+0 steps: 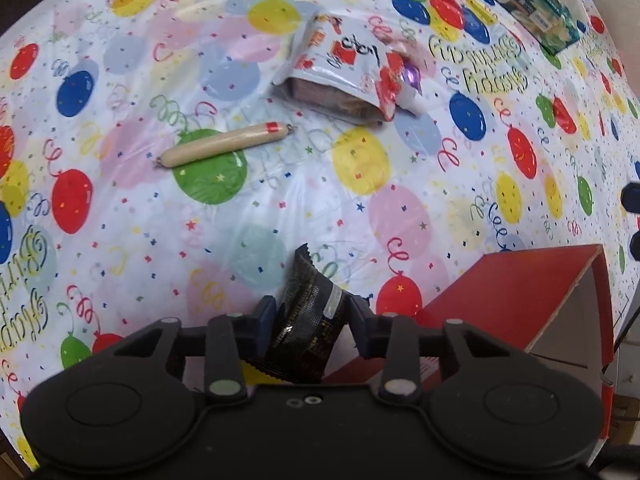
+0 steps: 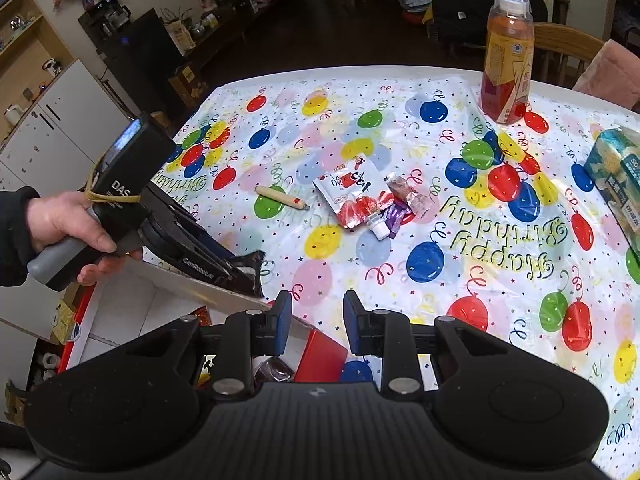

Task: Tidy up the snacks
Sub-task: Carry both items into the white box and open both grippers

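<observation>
My left gripper [image 1: 312, 312] is shut on a black snack packet [image 1: 308, 320], which stands up between the fingers beside the open red box [image 1: 520, 288]. In the right wrist view a hand [image 2: 68, 220] holds that gripper over the box's far wall [image 2: 200, 288], and the packet [image 2: 252, 268] hangs at the rim. My right gripper [image 2: 316, 320] is open with nothing in it, above the box's red corner [image 2: 320, 354]. A wrapped sausage [image 1: 226, 144] and a white-and-red spouted pouch [image 1: 340, 60] lie further out on the balloon tablecloth.
Small purple and brown sweets [image 2: 394, 216] lie against the pouch [image 2: 352, 192]. A tall orange drink bottle [image 2: 508, 60] stands at the far edge. A teal packet [image 2: 616, 176] sits at the right. The box has some wrapped snacks inside [image 2: 272, 372].
</observation>
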### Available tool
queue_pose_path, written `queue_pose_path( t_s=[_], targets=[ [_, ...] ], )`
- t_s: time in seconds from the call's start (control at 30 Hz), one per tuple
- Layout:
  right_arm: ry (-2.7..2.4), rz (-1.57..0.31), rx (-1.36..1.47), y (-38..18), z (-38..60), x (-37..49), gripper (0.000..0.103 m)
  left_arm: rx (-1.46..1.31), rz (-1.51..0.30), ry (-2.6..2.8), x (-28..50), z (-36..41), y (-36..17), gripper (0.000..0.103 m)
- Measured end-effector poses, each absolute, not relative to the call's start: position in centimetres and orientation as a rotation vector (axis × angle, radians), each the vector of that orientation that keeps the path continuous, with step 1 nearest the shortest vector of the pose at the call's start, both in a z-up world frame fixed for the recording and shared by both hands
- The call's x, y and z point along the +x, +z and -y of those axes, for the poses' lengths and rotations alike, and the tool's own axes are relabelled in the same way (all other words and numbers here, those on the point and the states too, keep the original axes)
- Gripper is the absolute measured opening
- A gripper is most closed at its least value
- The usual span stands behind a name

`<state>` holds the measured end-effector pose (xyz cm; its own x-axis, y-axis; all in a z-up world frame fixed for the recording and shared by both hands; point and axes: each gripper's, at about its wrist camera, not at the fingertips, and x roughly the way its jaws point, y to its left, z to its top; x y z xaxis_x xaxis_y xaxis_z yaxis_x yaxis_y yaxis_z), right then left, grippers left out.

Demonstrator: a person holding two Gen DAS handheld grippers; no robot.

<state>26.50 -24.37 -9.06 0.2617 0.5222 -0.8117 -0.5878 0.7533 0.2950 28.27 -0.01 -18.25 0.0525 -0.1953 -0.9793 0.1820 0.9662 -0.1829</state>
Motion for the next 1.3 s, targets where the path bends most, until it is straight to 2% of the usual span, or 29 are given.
queue_pose_path(
  t_s=[0.2,0.67,0.97,1.3],
  targets=[
    [0.733,-1.059,-0.066,-8.6,24.5,25.3,0.027,-0.108,-1.411,-0.223,27.8,-2.3,-16.0,0.036],
    [0.739,-1.011,-0.076,-6.5,23.5,20.8,0.027,-0.199,-1.174,-0.216,21.9,-5.5,-5.8,0.036],
    [0.748,-0.989,-0.083,-5.5,22.9,18.1,0.027,-0.088,-1.177,-0.259,16.4,-4.0,-5.6,0.036],
    [0.755,-1.01,-0.089,-6.2,22.7,16.3,0.027,-0.007,-1.259,-0.28,13.3,-2.3,-9.2,0.036]
  ],
)
